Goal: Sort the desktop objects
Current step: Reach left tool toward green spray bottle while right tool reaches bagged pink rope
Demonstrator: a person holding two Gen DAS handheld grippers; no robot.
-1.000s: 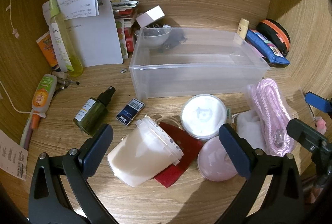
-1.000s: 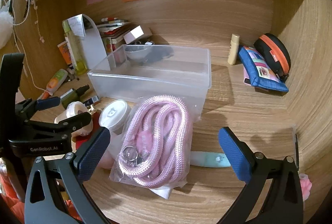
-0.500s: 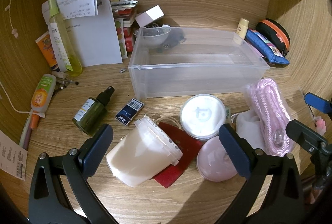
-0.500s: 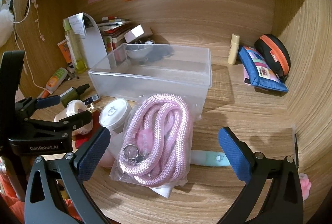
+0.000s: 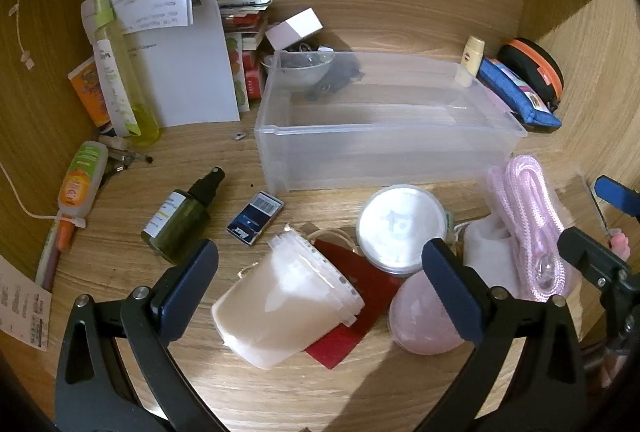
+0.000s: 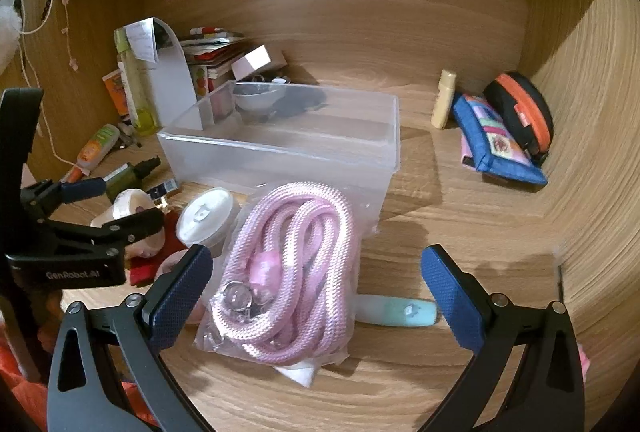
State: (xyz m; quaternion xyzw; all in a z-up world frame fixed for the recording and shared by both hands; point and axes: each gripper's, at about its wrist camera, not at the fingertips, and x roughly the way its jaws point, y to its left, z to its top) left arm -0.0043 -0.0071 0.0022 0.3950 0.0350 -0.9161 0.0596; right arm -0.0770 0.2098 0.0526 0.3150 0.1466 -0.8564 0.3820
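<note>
Both tools gape wide, gripping nothing. Ahead of the left tool a white tub lies tipped on the desk. Between the right tool's fingers a clear bag holds pink rope. Beyond stands a clear bin, seemingly bare.

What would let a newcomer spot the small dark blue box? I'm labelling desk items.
Start at the clear plastic bin in the middle of the wooden desk. Off its front left corner lies the small dark blue box, flat, beside a dark green spray bottle. Only it shows a white barcode.
</note>
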